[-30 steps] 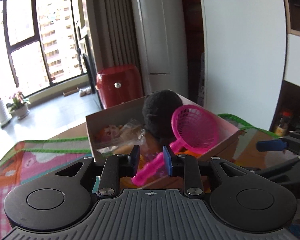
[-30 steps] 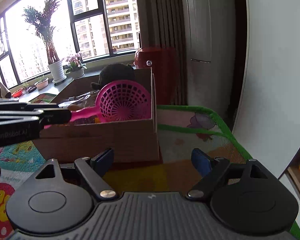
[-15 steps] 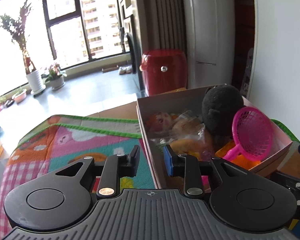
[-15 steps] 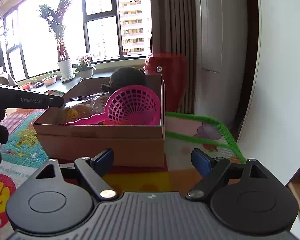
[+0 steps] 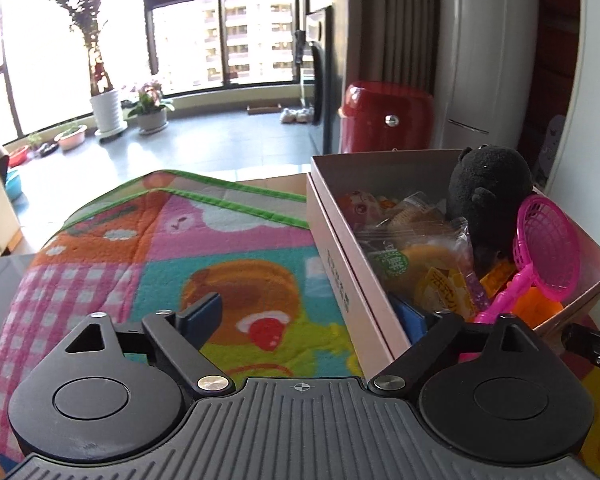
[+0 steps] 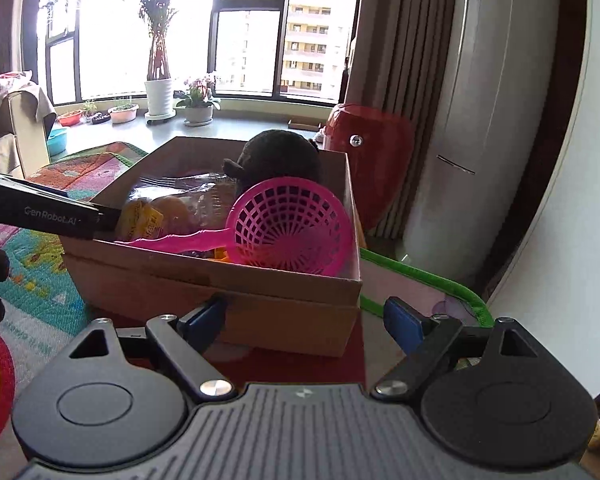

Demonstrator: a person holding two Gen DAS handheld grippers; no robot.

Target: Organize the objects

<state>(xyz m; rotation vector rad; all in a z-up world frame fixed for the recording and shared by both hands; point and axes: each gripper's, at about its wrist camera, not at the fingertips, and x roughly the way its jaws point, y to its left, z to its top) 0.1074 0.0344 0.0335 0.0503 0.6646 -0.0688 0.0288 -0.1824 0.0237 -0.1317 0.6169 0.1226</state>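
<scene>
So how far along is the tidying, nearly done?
Looks close. The cardboard box already holds the pink scoop, black plush and snack packets. Left gripper has just been opening, empty; right gripper open, empty. The mat shows nothing loose.

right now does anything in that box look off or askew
Mostly the pink toy net: it lies tilted in the cardboard box, its hoop propped up at the box's corner and rising above the rim, its handle slanting over the other toys. The black plush toy also stands above the rim. Nothing looks spilled or damaged.

Pink plastic sieve (image 6: 288, 226) lies tilted in the toy-filled cardboard box (image 6: 228, 296).
</scene>
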